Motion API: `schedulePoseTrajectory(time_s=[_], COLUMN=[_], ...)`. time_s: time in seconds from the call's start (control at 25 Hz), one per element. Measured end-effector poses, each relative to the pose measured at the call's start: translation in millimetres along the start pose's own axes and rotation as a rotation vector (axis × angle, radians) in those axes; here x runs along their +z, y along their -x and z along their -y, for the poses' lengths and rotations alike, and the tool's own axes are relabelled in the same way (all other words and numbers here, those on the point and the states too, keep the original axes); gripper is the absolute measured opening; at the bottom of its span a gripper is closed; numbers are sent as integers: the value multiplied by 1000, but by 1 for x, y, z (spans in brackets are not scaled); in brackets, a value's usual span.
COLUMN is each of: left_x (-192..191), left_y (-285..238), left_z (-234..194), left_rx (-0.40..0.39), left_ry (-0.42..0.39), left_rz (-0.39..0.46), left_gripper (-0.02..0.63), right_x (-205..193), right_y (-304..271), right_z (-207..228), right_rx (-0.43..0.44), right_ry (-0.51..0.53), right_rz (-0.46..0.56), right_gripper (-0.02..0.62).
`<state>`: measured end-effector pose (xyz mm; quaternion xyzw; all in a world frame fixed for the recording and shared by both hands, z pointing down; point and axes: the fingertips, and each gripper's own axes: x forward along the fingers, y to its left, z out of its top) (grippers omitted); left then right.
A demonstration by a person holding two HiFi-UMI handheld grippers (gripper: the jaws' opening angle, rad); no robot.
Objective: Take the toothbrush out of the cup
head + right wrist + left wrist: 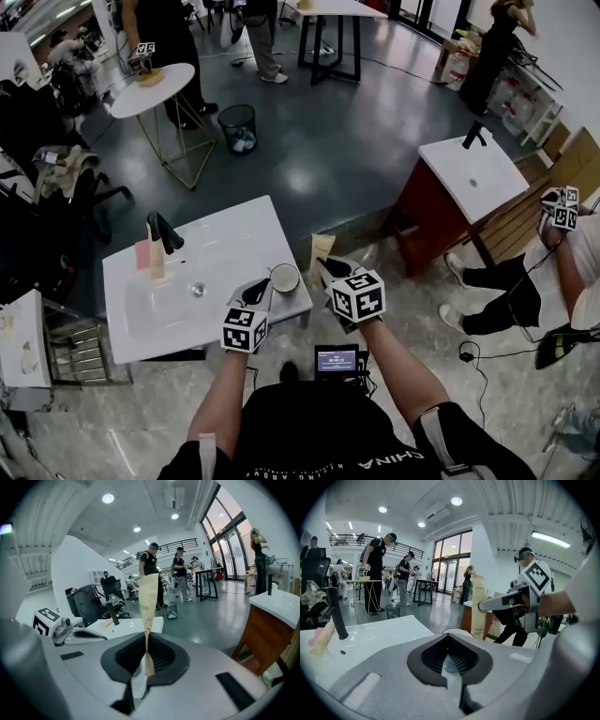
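Note:
A white cup (284,277) stands near the right front corner of the white sink counter (225,234). My left gripper (258,292) is at the cup's left side and looks shut on its wall; the cup's rim (452,631) shows just past the jaws. My right gripper (330,272) is shut on a toothbrush in a tan paper pack (321,249). It holds the pack upright to the right of the cup, over the counter's edge. In the right gripper view the pack (147,599) rises from the closed jaws of the right gripper (146,656). The left gripper view shows the pack (478,606) beyond the cup.
A black faucet (161,231) and a pink and tan item (150,255) stand at the basin's back left. A second sink unit (469,173) is to the right, with a seated person (562,272) beside it. Farther off are a round table (150,89), a bin (237,127) and people.

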<state>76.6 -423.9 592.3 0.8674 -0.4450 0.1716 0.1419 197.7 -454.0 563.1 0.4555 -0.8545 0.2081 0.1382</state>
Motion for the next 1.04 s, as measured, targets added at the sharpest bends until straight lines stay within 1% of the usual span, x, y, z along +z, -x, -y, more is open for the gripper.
schedulePoseTrajectory(time_s=[0.36, 0.88, 1.04], left_x=[1, 3, 1], left_y=[1, 1, 1], left_z=[-3, -1, -3], left_rx=[5, 11, 13], left_ry=[4, -5, -6], left_rz=[6, 6, 6], left_gripper=[9, 9, 9], right_x=[3, 5, 6], right_y=[-5, -4, -6], right_z=[-6, -4, -8], right_rx=[20, 23, 27], right_ry=[18, 23, 41], right_rz=[-8, -16, -16], right_gripper=[28, 26, 26])
